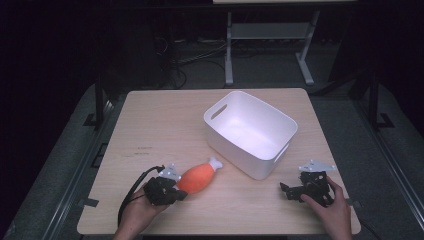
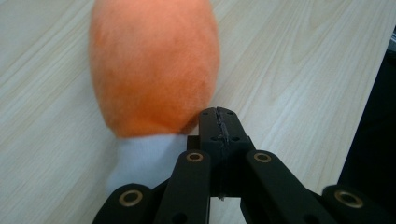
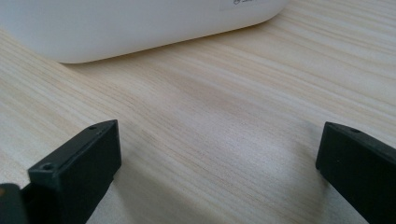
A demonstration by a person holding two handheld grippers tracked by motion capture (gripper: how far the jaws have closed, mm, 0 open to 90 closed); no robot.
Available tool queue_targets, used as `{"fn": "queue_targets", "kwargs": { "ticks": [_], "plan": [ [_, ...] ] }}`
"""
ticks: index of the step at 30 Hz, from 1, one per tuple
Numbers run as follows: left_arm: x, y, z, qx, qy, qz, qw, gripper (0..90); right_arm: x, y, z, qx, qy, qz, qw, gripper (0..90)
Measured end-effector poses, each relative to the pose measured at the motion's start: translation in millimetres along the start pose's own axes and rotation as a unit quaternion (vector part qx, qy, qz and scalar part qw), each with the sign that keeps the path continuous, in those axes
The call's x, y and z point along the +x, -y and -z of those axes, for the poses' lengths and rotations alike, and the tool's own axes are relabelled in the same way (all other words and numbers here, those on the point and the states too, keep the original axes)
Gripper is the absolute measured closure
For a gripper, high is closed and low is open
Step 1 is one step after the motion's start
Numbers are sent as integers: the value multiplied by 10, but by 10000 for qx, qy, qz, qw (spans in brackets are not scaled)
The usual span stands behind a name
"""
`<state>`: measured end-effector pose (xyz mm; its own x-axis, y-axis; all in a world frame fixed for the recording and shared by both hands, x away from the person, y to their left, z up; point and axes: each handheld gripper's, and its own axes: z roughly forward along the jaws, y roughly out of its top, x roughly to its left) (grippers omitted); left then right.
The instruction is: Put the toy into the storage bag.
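Nothing was in the white bin (image 1: 250,132) yet. The orange plush drumstick (image 1: 199,177) lay on the table (image 1: 160,125) beside it, with the left gripper (image 2: 219,123) pressed together, touching the toy but holding nothing. The right gripper (image 3: 219,154) sat spread wide near the bin, so I'd guess everything was still left to do.

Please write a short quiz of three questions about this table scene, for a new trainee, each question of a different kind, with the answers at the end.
1. True or false: the white bin holds the orange plush toy.
2. Which gripper has its jaws apart: (a) the left gripper, (b) the right gripper?
3. Fill in: the left gripper's jaws are pressed together beside the toy's ______ end.

Key
1. False: the toy lies on the wooden table, outside the bin and apart from it.
2. (b); the right gripper view shows bare table between its jaws.
3. Orange. The left gripper view shows the shut jaws against the toy's side, with nothing between them.
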<state>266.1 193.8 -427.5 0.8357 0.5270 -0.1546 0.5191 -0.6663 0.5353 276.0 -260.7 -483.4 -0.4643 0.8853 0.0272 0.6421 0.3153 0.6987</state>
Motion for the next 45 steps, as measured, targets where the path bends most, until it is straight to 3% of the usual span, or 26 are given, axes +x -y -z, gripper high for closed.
{"fn": "queue_targets", "kwargs": {
  "ticks": [10, 21, 28, 32, 33, 40, 45],
  "plan": [
    [61, 59, 96, -69, -98, 97, 9999, 898, -1, 0, 0, 2, 0, 3, 10000, 0],
    [67, -32, 343, -209, -71, -69, 9997, 885, 0, 0, 0, 2, -1, 2, 10000, 0],
    [152, -117, 446, -249, -115, -100, 9996, 706, 0, 0, -1, -1, 0, 2, 10000, 0],
    [200, -181, 472, -207, -135, -135, 9996, 525, 0, 0, 0, 2, -1, 2, 10000, 0],
    [207, -194, 471, -166, -142, -172, 9996, 525, 0, 0, 0, 0, -2, -2, 10000, 0],
    [219, -298, 401, -16, -251, -346, 9991, 277, 0, 0, 0, 2, -1, 0, 10000, 0],
    [218, -382, 327, 111, -346, -474, 9982, 168, 0, 0, 0, 2, -1, 2, 10000, 0]
  ]
}}
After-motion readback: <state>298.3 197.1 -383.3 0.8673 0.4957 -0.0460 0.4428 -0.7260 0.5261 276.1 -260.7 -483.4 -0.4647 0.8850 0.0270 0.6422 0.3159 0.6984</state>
